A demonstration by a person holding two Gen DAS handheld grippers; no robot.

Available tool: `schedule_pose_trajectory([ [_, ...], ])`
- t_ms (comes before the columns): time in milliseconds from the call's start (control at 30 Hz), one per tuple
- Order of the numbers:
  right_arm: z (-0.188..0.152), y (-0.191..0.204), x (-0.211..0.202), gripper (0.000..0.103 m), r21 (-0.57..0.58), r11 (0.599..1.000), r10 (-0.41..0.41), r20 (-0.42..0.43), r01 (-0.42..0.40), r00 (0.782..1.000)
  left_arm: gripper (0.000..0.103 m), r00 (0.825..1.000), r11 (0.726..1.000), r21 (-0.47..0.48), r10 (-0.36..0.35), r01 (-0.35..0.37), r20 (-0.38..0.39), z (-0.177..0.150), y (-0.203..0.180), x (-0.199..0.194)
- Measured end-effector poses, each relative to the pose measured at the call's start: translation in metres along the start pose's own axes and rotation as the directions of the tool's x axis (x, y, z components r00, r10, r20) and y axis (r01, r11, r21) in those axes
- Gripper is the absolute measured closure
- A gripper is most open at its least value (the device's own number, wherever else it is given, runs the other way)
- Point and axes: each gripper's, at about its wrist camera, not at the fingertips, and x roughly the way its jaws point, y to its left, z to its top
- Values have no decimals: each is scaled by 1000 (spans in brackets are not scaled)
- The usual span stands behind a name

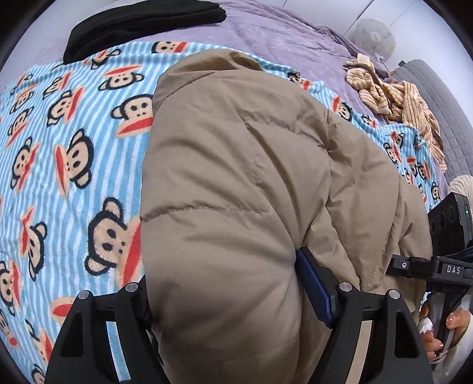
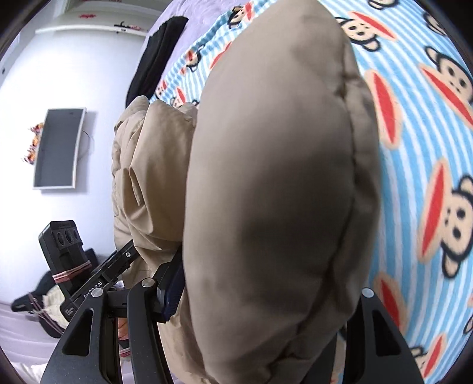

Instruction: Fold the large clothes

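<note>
Striped blue-and-white blanket (image 1: 74, 141) printed with monkey faces covers the bed, over a lilac bedspread (image 1: 280, 38) that shows along the top of the left wrist view.

In that view, at the upper left, a black garment (image 1: 142, 23) lies on the bedspread at the blanket's far edge. Through the middle runs the tan puffer jacket (image 1: 236, 183), a thick quilted bundle reaching from the upper centre down to the bottom edge, lying on the blanket at its far end. Its near end passes between the fingers of the left hand-held gripper (image 1: 233, 304); the blue pad of the finger (image 1: 313, 289) on the right side touches the fabric, and the other finger is mostly hidden behind the bulge, so the jaws stand wide with the padded cloth filling the gap. At the upper right a crumpled tan striped garment (image 1: 396, 97) lies at the blanket's edge. At the right edge the other device shows, with fingertips of a hand (image 1: 452, 322) on it.

In the right wrist view, a white wall with a grey panel (image 2: 57, 147) fills the left side, and the left device's black body sits lower left. The jacket (image 2: 272, 192) fills the centre, a rounded puffy fold rising from the bottom edge, gripped in the right hand-held gripper (image 2: 260, 298), whose jaws stand fairly wide around it. Blanket (image 2: 428, 147) fills the right side.
</note>
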Motion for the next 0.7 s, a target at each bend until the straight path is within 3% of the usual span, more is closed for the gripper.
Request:
schedule_pose_trajectory([
  [233, 17, 12, -5, 40, 13, 994, -110, -16, 110, 994, 20, 1000, 1000, 3, 14, -14, 6, -3, -5, 3],
  [333, 7, 22, -40, 40, -34, 969, -241, 50, 243, 969, 20, 1000, 1000, 0, 15, -15, 5, -4, -6, 2],
  [433, -11, 39, -76, 41, -66, 940, -321, 155, 334, 934, 19, 1000, 1000, 5, 23, -23, 8, -5, -9, 2],
  [500, -25, 52, -94, 47, -99, 937, -310, 210, 335, 927, 19, 1000, 1000, 6, 29, -29, 9, -6, -10, 3],
  [533, -17, 45, -112, 55, -116, 941, -287, 220, 317, 932, 18, 999, 999, 6, 31, -31, 9, -6, -11, 3],
  [600, -29, 49, -117, 57, -165, 942, -252, 224, 292, 941, 18, 999, 999, 7, 35, -35, 10, -6, -11, 3],
  [700, -21, 82, -63, 58, -221, 926, -274, 169, 307, 947, 17, 999, 999, 3, 45, -45, 6, -6, -12, 3],
])
